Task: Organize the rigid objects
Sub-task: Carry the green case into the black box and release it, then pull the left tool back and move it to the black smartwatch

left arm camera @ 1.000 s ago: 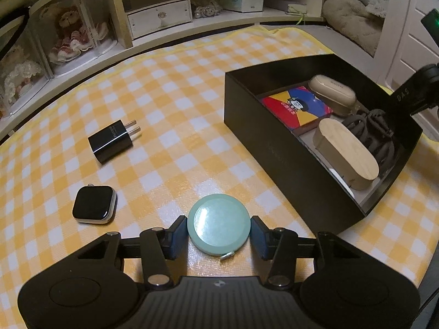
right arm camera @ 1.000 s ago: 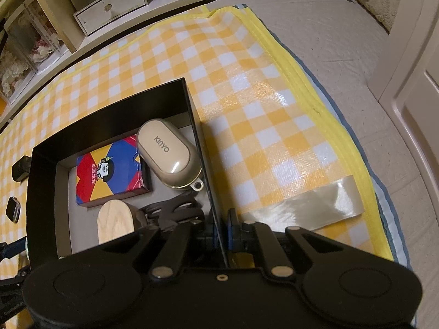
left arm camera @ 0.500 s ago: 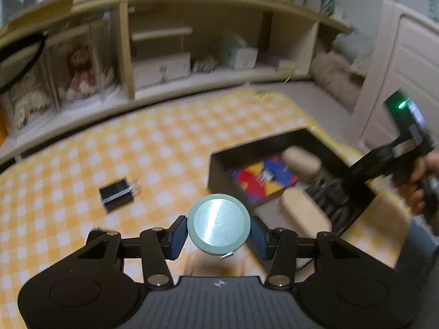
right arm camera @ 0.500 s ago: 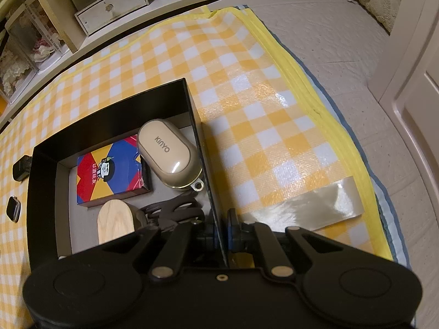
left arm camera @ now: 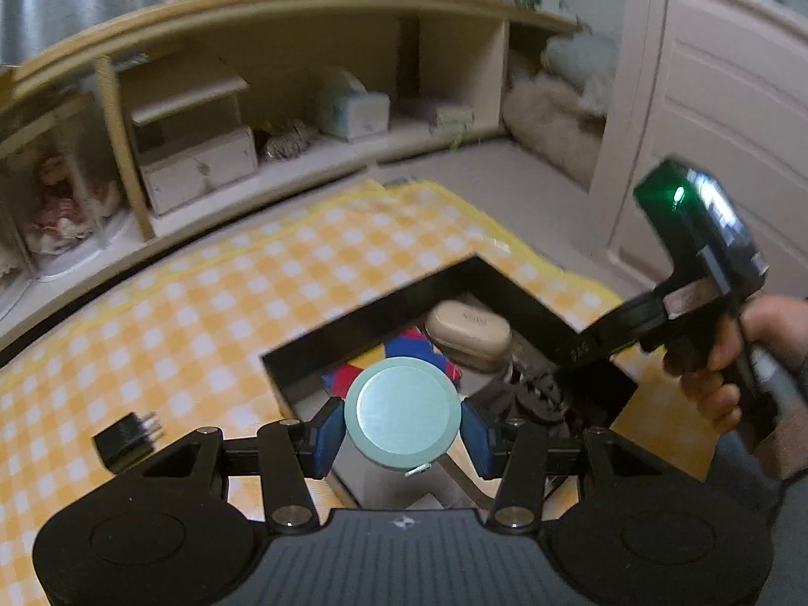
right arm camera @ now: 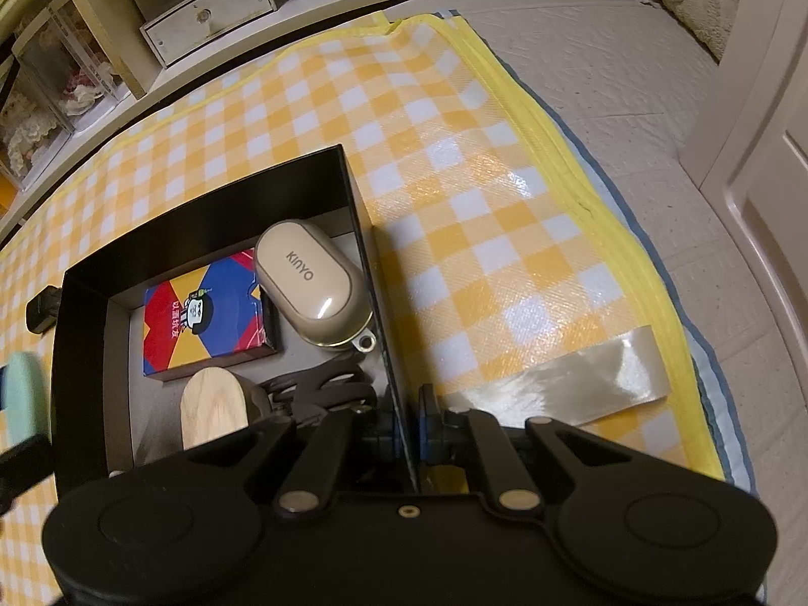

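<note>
My left gripper (left arm camera: pixel 402 434) is shut on a round pale green disc (left arm camera: pixel 402 411) and holds it in the air above the near part of the black box (left arm camera: pixel 323 336). The disc's edge also shows in the right wrist view (right arm camera: pixel 22 399). My right gripper (right arm camera: pixel 405 416) is shut on the right wall of the black box (right arm camera: pixel 212 212). Inside the box lie a colourful card pack (right arm camera: pixel 202 310), a beige KINYO case (right arm camera: pixel 310 285), an oval wooden lid (right arm camera: pixel 212 406) and dark cables (right arm camera: pixel 318 389).
A black plug adapter (left arm camera: pixel 126 439) lies on the yellow checked mat (left arm camera: pixel 202 303) left of the box. Low shelves (left arm camera: pixel 202 151) with a drawer unit stand behind the mat. A white door (left arm camera: pixel 707 126) is at the right. Clear tape (right arm camera: pixel 565 379) holds the mat's edge.
My left gripper has lifted the green disc off the mat and carried it right, over the black box. The right gripper has stayed clamped on the box wall.
</note>
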A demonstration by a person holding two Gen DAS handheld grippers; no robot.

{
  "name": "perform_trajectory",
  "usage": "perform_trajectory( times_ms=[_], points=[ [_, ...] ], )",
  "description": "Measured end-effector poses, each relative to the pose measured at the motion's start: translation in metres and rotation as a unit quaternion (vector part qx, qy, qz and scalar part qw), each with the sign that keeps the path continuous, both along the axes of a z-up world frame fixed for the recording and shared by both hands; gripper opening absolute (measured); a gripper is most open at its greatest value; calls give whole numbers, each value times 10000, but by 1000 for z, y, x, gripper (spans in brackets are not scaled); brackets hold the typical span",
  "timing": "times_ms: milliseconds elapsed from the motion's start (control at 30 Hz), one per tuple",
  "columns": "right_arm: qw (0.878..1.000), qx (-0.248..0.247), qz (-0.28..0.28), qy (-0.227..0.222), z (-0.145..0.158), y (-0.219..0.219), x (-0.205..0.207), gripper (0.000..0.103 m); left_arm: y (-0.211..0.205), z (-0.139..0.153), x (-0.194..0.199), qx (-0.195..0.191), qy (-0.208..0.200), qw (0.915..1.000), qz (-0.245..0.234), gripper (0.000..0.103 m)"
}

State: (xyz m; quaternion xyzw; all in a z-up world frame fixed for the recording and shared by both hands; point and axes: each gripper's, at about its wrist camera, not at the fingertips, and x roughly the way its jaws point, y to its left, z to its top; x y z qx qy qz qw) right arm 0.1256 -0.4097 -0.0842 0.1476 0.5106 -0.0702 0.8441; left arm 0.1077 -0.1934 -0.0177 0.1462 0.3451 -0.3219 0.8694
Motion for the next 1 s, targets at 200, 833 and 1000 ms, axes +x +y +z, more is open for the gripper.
perform_trajectory(
  times_ms=[200, 833, 1000],
  points=[
    [10000, 5, 0, -3, -1, 0, 0, 7, -18, -17, 13, 404, -6, 9992, -43, 50],
    [10000, 40, -13, -5, 1, -3, 1, 8, -2, -24, 3, 596, 121, 9981, -50, 86],
    [10000, 39, -10, -5, 1, -3, 1, 8, 4, -15, -6, 434, 249, 9987, -71, 89]
  ],
)
